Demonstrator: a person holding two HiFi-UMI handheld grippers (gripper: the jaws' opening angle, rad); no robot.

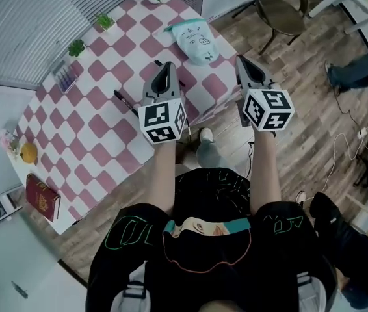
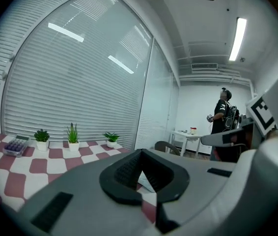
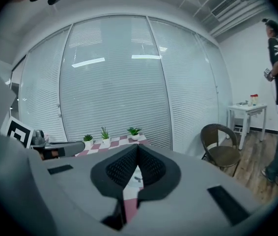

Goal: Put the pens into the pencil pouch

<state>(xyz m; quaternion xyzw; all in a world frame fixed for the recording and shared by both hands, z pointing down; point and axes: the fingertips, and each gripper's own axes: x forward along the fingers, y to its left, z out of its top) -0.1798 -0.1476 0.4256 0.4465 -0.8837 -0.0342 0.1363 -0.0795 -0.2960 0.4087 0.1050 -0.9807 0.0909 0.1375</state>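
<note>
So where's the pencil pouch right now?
In the head view, the pencil pouch lies near the right edge of the checkered table, just beyond the tips of the left gripper and right gripper.

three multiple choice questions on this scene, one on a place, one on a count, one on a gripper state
1. Where does the red book lie?
A. on a corner of the table
B. on the chair
C. on the floor

2. How many potted plants stand on the table?
A. one
B. three
C. five

3. How is the left gripper?
A. wide open
B. shut on a pen
C. shut, holding nothing

Answers:
1 A: in the head view the book rests on the checkered cloth at a table corner.
2 B: three small green plants line the edge by the blinds.
3 C: the left gripper view shows its jaws meeting with nothing between them.
</note>
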